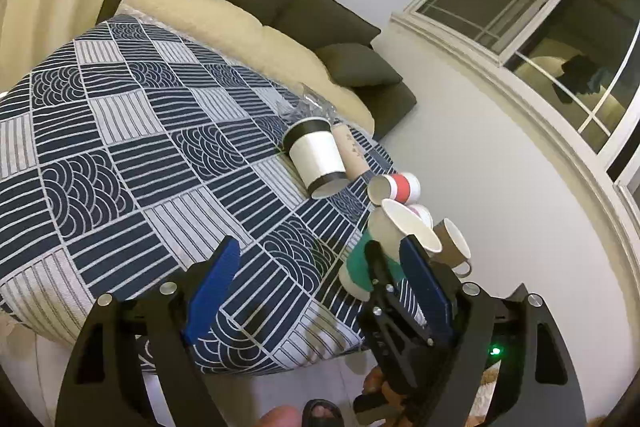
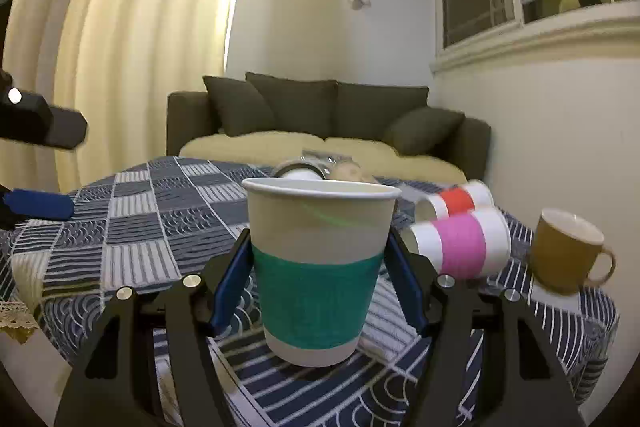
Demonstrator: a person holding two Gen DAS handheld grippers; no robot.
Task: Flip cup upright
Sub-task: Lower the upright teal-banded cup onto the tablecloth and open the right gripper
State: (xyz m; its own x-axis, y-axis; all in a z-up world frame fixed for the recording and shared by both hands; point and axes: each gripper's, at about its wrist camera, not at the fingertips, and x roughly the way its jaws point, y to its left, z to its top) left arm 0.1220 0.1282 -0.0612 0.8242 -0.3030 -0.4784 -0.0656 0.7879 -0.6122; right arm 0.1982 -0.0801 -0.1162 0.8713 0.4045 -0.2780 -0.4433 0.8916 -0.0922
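A white paper cup with a teal band (image 2: pixel 318 275) is upright, mouth up, between the blue pads of my right gripper (image 2: pixel 318 267), which is shut on its sides; its base is just above or on the patterned tablecloth (image 2: pixel 132 227). In the left wrist view the same cup (image 1: pixel 370 259) shows at the table's right edge, held by the right gripper's black finger (image 1: pixel 378 267). My left gripper (image 1: pixel 320 267) is open and empty above the cloth, left of the cup. Its blue pad (image 2: pixel 38 205) shows at the left of the right wrist view.
Cups lie on their sides: a large white cup with black bands (image 1: pixel 316 157), a red-banded one (image 2: pixel 456 201), a pink-banded one (image 2: pixel 460 243). A brown mug (image 2: pixel 566 251) stands upright at the right edge. A dark sofa (image 2: pixel 320 115) and wall lie beyond.
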